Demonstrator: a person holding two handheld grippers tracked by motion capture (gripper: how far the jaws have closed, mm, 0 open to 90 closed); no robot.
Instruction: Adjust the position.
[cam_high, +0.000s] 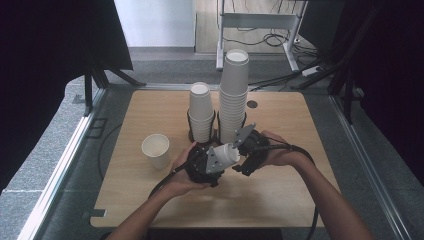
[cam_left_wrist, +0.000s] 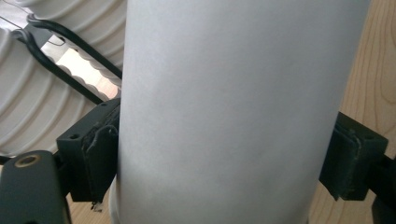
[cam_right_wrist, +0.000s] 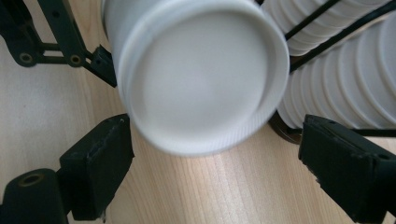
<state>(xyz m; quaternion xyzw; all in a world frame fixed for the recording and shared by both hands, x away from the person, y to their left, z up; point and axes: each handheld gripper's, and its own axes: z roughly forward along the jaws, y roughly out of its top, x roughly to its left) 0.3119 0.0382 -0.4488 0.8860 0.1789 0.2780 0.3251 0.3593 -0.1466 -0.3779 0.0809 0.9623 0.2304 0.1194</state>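
On the light wooden table (cam_high: 280, 195), before the tall stack of white paper cups (cam_high: 233, 95), the left gripper (cam_left_wrist: 224, 163) clamps a white paper cup (cam_left_wrist: 233, 107) held sideways, which may crush or slip if the wide-open, empty right gripper (cam_right_wrist: 215, 177) grabs its base carelessly.

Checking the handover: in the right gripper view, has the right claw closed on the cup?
No: the right claw stands open, its black jaws apart on either side of the white cup, with bare wood between them.
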